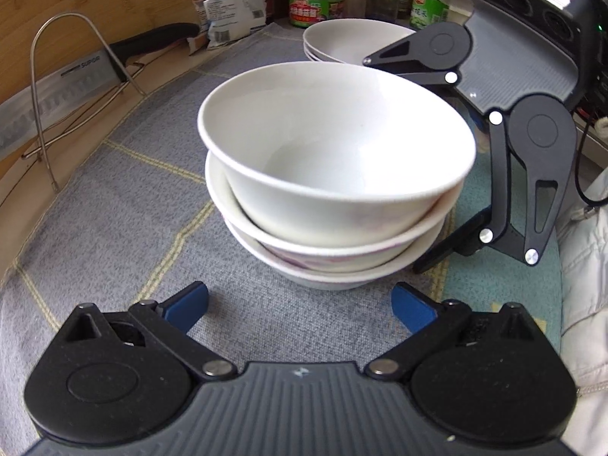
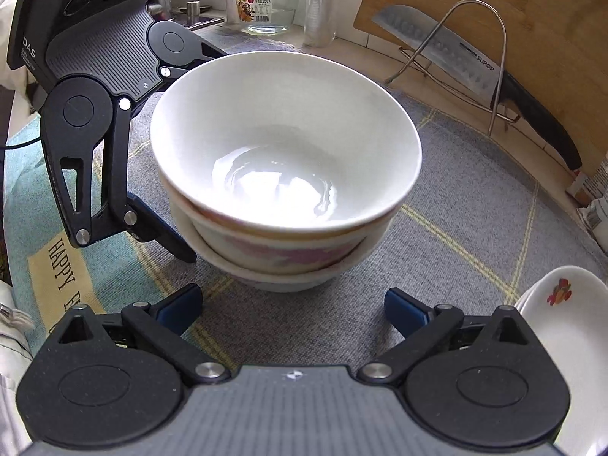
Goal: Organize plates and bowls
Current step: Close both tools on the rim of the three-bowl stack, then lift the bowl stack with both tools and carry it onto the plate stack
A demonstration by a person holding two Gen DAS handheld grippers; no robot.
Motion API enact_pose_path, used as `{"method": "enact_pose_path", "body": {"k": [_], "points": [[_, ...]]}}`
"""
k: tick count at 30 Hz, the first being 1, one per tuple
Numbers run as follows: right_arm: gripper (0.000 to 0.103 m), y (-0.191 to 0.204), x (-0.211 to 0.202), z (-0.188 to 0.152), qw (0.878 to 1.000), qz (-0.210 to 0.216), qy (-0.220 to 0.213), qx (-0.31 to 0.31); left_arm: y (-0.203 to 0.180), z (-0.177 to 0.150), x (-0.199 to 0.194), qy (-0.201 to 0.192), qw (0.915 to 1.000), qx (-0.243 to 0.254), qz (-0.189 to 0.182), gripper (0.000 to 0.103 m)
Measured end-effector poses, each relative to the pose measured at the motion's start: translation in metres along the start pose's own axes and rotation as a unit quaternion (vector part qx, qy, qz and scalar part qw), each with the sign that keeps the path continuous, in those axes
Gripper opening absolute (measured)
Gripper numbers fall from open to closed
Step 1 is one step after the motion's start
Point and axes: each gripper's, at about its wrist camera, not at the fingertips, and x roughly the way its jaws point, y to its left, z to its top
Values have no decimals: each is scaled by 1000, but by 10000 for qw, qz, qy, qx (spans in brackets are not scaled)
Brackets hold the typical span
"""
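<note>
The left gripper (image 1: 300,304) hangs wide open, holding nothing. Just ahead, the stack of bowls (image 1: 334,174) sits nested on the mat (image 1: 114,228), likely to save room. The right gripper (image 2: 292,302) gapes empty too.

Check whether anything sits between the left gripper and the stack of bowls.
Nothing visible does. Only bare grey mat lies between the open left gripper and the stack of bowls. The right gripper is on another side.
</note>
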Motion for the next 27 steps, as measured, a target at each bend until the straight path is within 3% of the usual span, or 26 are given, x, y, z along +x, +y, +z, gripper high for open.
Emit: {"method": "enact_pose_path", "body": {"k": [5, 12, 18, 27], "points": [[100, -2, -3, 12, 9990, 215, -39, -402, -2, 7, 0, -32, 9973, 662, -318, 92], [89, -2, -10, 20, 9947, 490, 103, -899, -1, 12, 2, -81, 9870, 1474, -633, 85], [86, -5, -11, 21, 9933, 664, 220, -922, -2, 12, 3, -113, 9845, 1589, -735, 74], [86, -8, -17, 26, 9936, 717, 215, -848, -3, 12, 5, -50, 9841, 1599, -772, 73]]}}
